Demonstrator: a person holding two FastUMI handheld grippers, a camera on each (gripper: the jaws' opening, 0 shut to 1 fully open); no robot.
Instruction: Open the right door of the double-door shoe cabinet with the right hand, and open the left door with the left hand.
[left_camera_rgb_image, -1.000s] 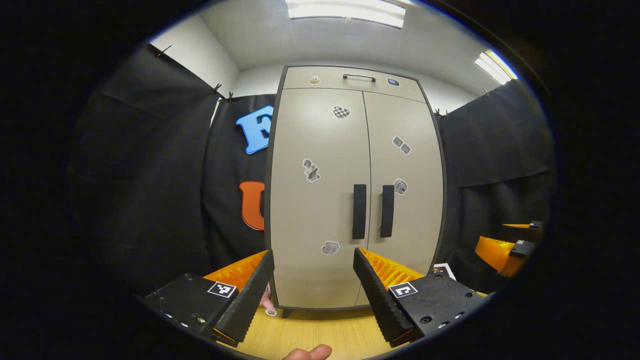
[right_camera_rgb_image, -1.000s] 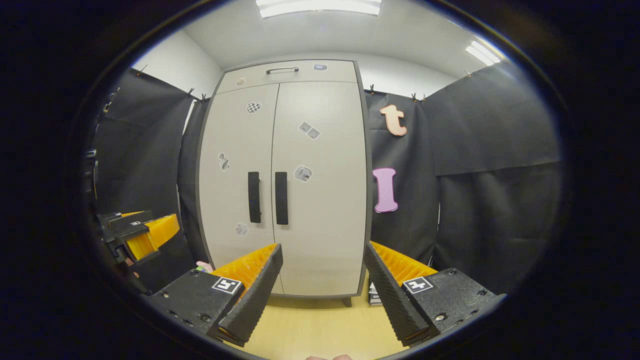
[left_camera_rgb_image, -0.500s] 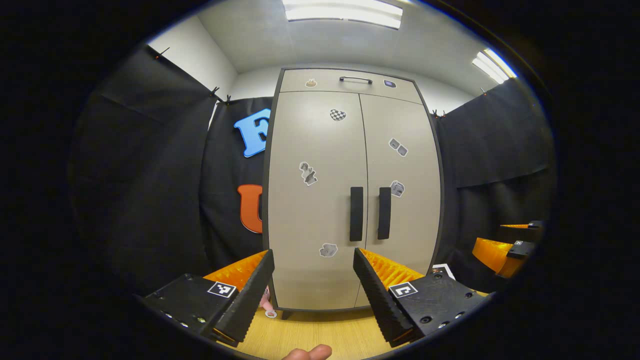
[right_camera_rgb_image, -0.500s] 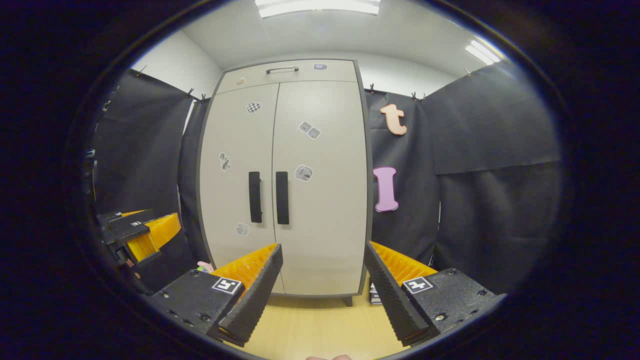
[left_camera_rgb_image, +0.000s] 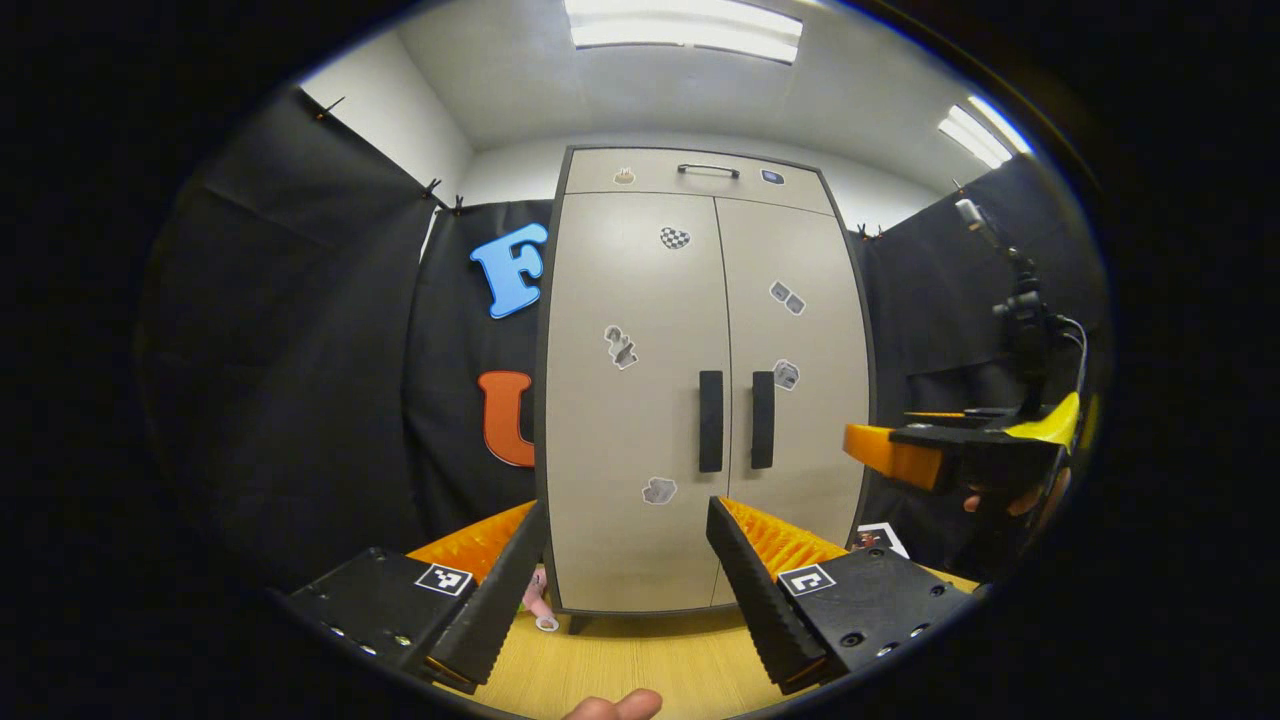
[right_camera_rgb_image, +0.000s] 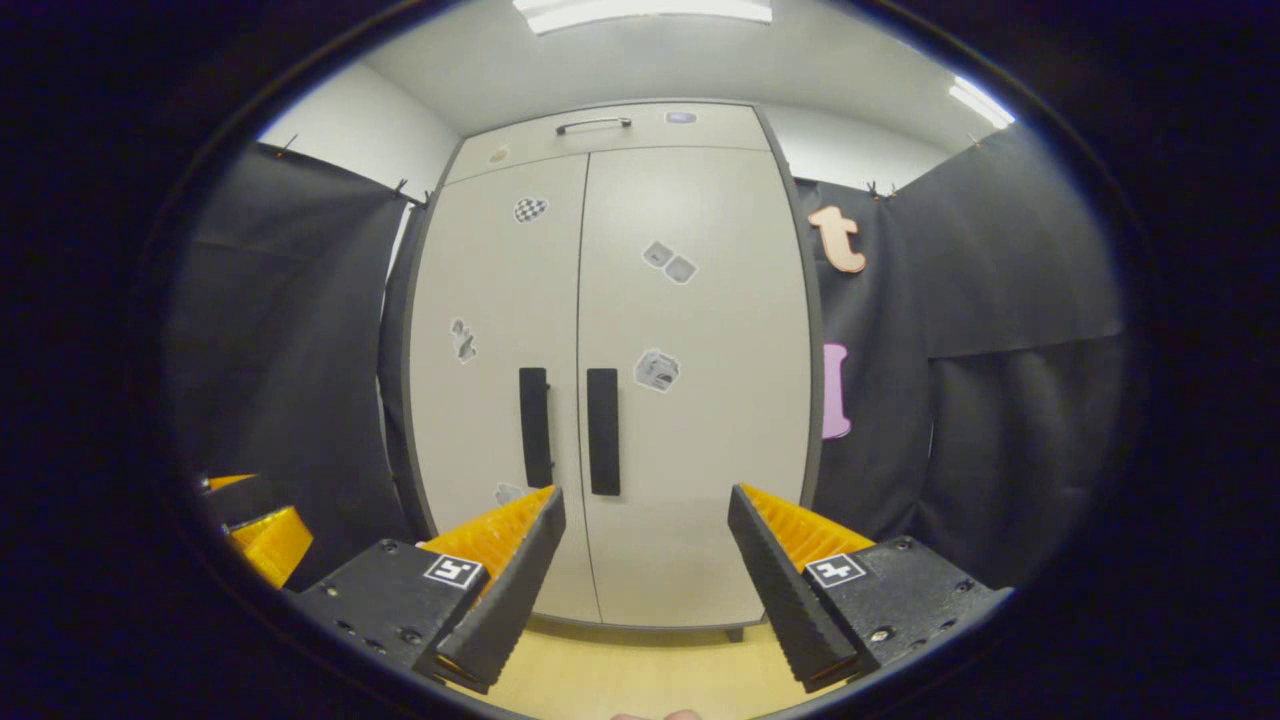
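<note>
Pale yellow wooden floor (left_camera_rgb_image: 630, 660) between the fingers — black cloth walls (left_camera_rgb_image: 290, 380) either side, white ceiling light strips (left_camera_rgb_image: 685, 30) overhead.

Wooden floor (left_camera_rgb_image: 620, 660); ceiling light panels (left_camera_rgb_image: 685, 25); small pink object (left_camera_rgb_image: 535, 600) on floor.

Ahead of your left gripper (left_camera_rgb_image: 625, 585), the wooden floor (left_camera_rgb_image: 640, 660) carries the shoe cabinet (left_camera_rgb_image: 700, 400), which stands on it on short dark feet. A small pink item (left_camera_rgb_image: 537, 600) lies on the floor just left of the cabinet's base, beside your left finger. A printed card (left_camera_rgb_image: 880, 538) lies right of the cabinet.
</note>
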